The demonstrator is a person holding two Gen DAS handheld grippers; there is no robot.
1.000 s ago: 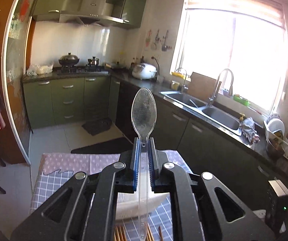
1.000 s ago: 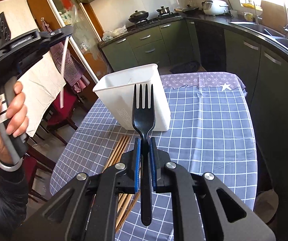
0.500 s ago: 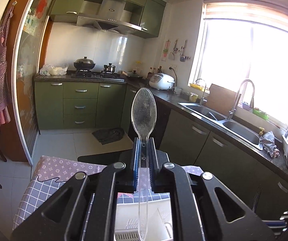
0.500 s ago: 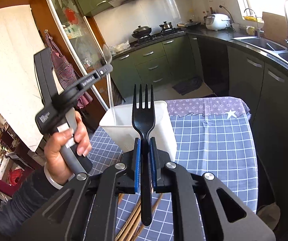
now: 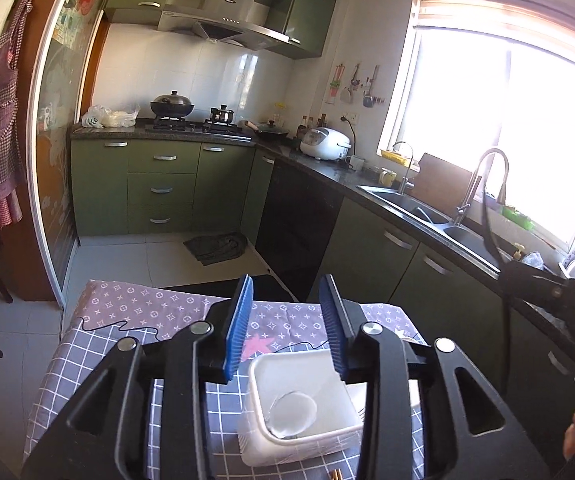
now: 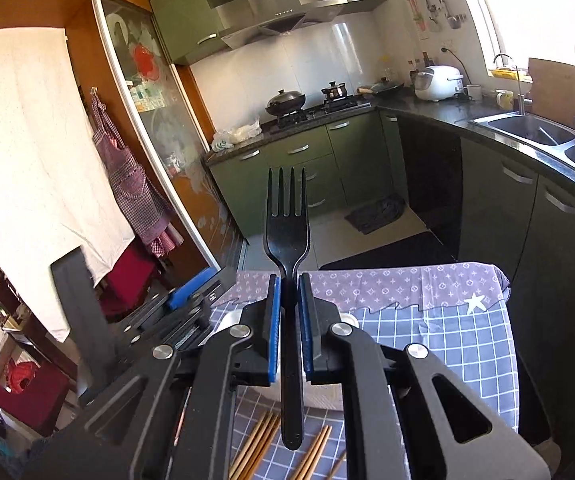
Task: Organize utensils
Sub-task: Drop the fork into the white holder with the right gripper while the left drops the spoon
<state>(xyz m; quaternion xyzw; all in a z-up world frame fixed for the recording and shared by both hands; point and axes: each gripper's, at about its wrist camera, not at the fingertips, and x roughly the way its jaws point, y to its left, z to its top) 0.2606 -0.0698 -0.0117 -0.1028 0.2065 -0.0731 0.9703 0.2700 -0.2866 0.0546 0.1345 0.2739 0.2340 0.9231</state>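
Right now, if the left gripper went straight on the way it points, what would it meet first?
Probably nothing close: the left gripper, jaws open, points over the white container and tablecloth. The dark cabinet front beyond looks first, though depth is unclear.
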